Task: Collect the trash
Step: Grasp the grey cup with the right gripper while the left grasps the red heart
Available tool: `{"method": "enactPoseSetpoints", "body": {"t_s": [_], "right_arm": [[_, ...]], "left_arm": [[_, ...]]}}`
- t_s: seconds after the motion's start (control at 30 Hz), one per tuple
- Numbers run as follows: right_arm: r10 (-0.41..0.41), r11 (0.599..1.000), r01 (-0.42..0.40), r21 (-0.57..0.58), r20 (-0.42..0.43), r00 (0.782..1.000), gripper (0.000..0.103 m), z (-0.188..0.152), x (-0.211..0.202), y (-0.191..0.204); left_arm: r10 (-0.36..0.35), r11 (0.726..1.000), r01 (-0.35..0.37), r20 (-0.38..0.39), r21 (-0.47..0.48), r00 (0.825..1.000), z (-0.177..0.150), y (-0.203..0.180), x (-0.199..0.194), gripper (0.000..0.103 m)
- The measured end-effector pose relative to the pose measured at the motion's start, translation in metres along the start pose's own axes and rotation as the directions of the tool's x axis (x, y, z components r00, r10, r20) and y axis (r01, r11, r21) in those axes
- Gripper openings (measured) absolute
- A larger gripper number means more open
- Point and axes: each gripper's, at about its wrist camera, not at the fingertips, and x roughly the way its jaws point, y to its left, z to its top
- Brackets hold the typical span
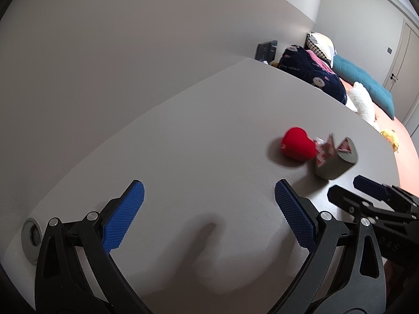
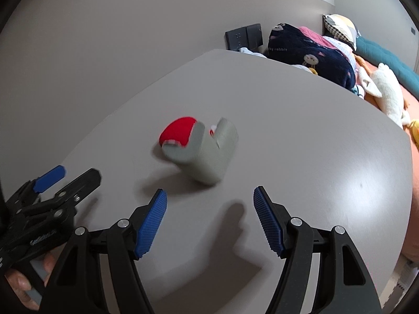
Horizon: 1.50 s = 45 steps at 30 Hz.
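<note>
Wrapper: a torn, silver-grey packet [image 2: 207,151] with red-and-white print inside [image 1: 332,157], lying on the bench near its middle, its open end split into 2 flaps; blurred in both views.
Red heart: a plush heart [image 1: 297,144] touching the wrapper on its far-left side; from the right wrist view it is partly hidden behind the wrapper's flap [image 2: 178,130].
Bench: a pale grey top [image 1: 196,130] with a rounded far edge, set against a plain wall; a round metal grommet [image 1: 32,235] sits in it at the near left.
Left gripper: [image 1: 209,209] spread wide, nothing between its blue pads, hovering over bare bench, the wrapper ahead and to its right.
Right gripper: [image 2: 209,216] spread wide, holding nothing, pointed at the wrapper, which lies just beyond its fingertips.
Grippers together: side by side, apart; each shows at the edge of the other's view.
Beyond the bench: a bed [image 2: 377,96] with a dark blue blanket [image 2: 314,55], a white plush toy [image 2: 387,91] and a teal cushion [image 1: 364,83].
</note>
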Motion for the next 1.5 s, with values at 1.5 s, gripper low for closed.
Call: {"method": "enactPoseSetpoints", "body": {"t_s": [1.5], "right_arm": [[-0.114,0.984,0.105,0.141,0.055,0.992,0.061,0.041,0.005,-0.099]], "left_arm": [[-0.058,0.978,0.068,-0.055,0.198,0.997,0.044,-0.108,0.075,0.076]]}}
